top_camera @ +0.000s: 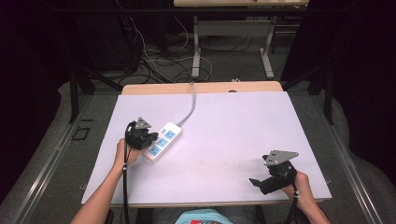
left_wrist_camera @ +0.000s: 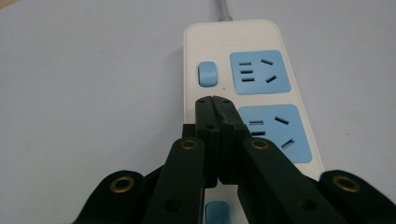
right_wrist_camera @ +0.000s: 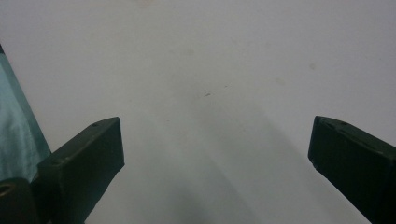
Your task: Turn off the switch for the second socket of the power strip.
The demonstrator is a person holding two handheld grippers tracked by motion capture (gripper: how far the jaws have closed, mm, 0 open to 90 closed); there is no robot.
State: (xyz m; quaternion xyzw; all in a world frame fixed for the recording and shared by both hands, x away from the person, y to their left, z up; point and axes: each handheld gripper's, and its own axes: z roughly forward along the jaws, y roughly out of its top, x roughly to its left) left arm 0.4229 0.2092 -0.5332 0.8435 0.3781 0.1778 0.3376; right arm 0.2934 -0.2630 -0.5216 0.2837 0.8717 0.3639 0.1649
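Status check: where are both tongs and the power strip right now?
Left tongs shut, tips over power strip beside its switch. Right tongs open, near table edge. Nothing between.

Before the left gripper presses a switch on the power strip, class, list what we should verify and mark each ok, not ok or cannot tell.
1. Left gripper jaws shut for poking: ok.
2. Tip over the power strip, just short of the blue switch: ok.
3. Tip touching the strip: cannot tell.
4. Right gripper open, well away from the strip: ok.
5. Sockets free of plugs: ok.
6. Strip's grey cord connected: cannot tell.
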